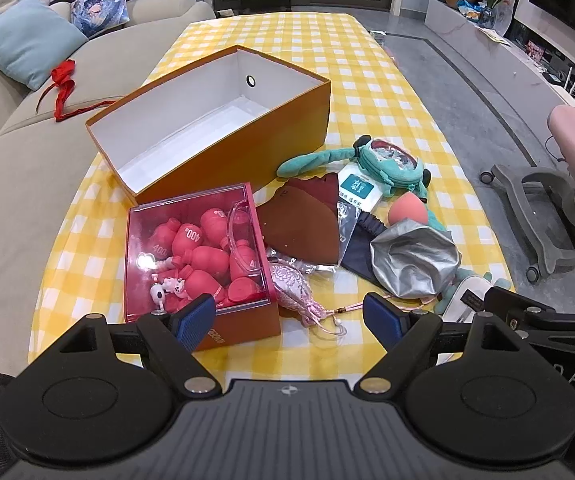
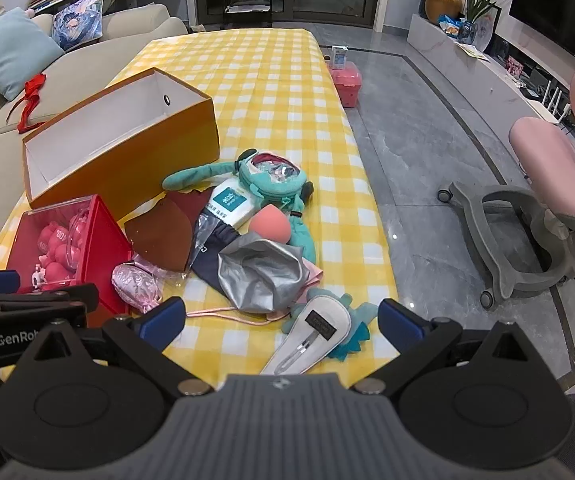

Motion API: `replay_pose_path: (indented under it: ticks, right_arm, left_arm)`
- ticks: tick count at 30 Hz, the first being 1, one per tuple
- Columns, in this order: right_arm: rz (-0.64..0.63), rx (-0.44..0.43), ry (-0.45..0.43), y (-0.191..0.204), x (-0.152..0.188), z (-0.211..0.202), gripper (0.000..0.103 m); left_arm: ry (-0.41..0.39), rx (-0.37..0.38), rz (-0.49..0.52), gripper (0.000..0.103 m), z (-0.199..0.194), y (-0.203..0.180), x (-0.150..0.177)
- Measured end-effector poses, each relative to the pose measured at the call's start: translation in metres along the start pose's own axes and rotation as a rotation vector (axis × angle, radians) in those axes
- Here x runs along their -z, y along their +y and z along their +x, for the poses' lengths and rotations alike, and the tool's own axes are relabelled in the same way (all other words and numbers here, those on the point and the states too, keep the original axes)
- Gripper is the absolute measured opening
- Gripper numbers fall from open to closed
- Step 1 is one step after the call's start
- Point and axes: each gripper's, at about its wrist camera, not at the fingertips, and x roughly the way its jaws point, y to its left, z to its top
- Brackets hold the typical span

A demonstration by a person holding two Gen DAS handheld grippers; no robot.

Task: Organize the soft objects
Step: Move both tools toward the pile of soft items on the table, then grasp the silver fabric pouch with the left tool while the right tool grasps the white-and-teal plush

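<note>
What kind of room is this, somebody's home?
Most likely a home living room. A beige sofa with cushions runs along one side, a large dark screen hangs above a low console, and the table wears a yellow checked cloth strewn with soft toys.

A dark navy cloth [image 2: 213, 254] lay mostly buried beneath the crumpled silver fabric pouch [image 2: 261, 276] and brown leather piece [image 2: 159, 236], while the print on the white-and-teal packet [image 2: 233, 202] was too small to read.
</note>
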Motion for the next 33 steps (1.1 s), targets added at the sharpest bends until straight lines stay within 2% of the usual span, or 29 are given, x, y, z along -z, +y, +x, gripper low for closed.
replay_pose_path:
  ticks: [18, 23, 26, 29, 33]
  right_arm:
    - [0.003, 0.000, 0.001, -0.004, 0.000, 0.000, 0.100]
    - [0.033, 0.003, 0.025, -0.026, 0.006, 0.015, 0.100]
    - [0.057, -0.030, 0.031, -0.045, 0.013, 0.027, 0.100]
    - [0.074, -0.049, 0.034, -0.061, 0.018, 0.040, 0.100]
    - [0.109, -0.034, 0.058, -0.079, 0.024, 0.057, 0.100]
  left_arm:
    - [0.001, 0.007, 0.013, 0.098, 0.001, -0.005, 0.002]
    - [0.009, 0.046, 0.051, 0.098, 0.009, -0.013, 0.005]
    - [0.022, 0.093, 0.089, 0.097, 0.017, -0.020, 0.008]
    - [0.026, 0.103, 0.120, 0.097, 0.024, -0.029, 0.013]
    - [0.037, 0.148, 0.148, 0.094, 0.040, -0.040, 0.015]
